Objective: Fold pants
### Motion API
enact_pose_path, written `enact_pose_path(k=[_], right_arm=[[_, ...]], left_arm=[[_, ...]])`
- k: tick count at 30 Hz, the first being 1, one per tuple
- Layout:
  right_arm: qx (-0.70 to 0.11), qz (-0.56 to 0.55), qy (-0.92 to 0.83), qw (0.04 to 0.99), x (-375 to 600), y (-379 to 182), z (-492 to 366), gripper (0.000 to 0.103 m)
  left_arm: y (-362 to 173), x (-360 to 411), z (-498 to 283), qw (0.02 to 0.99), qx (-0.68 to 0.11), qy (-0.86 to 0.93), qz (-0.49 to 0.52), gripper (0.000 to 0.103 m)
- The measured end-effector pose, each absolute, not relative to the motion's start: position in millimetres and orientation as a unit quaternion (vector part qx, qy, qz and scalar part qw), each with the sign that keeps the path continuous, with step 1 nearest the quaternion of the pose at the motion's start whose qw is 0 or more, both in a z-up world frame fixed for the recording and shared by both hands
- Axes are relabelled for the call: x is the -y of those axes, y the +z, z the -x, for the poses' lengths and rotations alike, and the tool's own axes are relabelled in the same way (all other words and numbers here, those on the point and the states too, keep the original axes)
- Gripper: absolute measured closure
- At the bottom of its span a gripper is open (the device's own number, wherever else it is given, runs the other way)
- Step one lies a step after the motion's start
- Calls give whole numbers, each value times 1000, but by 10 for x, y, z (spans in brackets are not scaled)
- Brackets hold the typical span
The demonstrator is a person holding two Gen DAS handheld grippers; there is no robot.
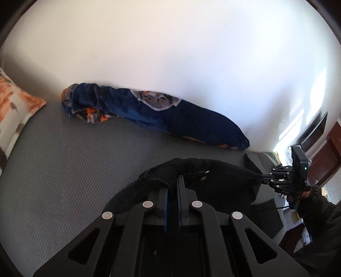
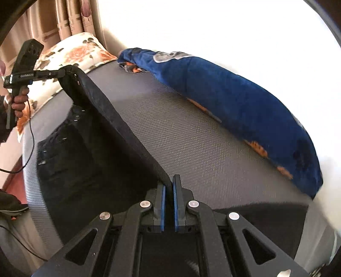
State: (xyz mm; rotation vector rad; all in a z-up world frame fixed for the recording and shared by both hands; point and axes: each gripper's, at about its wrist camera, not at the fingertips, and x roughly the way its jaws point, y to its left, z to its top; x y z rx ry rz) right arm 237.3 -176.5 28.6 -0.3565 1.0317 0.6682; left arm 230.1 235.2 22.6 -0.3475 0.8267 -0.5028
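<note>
Item: black pants (image 2: 89,136), on grey mattress (image 2: 191,138). Held at two pts along the waistband, which runs taut as a straight edge from one claw to the other; that line is the long axis for the fold. L claw (image 1: 172,183): jaws pinched tight, waistband bunched betw. the pads right at the tips, cloth humped over them. R claw (image 2: 169,185): jaws also tight, thin band edge clamped betw. the blue pads. Rel. to R claw: band runs fwd and up-left to L claw (image 2: 64,73); body and legs of pants hang and pool below-left of the tips, near mattress edge. Rel. to L claw: R claw (image 1: 261,179) sits off to the right, cloth spanning the gap. Neither hand nearer; both on the item, one per end. Other stock: blue blanket (image 2: 245,102) rolled along the wall (image 2: 213,25), beyond both claws, apart from pants; floral pillow (image 2: 78,53) behind L claw; curtain (image 2: 70,19) top-left. Judgement: garment lifted by waist, fold not yet made; next move prob. turns on keeping the band level and laying it flat lengthwise.
</note>
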Motion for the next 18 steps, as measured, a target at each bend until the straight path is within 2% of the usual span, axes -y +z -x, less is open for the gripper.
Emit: enact_pose_path(k=[10,18], right_arm=[[-504,182,312,784,1722,107,-1386,99],[-533,191,322,758,1619,-240,-843,99]], left_arm=[[27,-2389,-1513,862,-432,-235,121,95],[-489,-2398,-1068,840,-490,-222,74,94]])
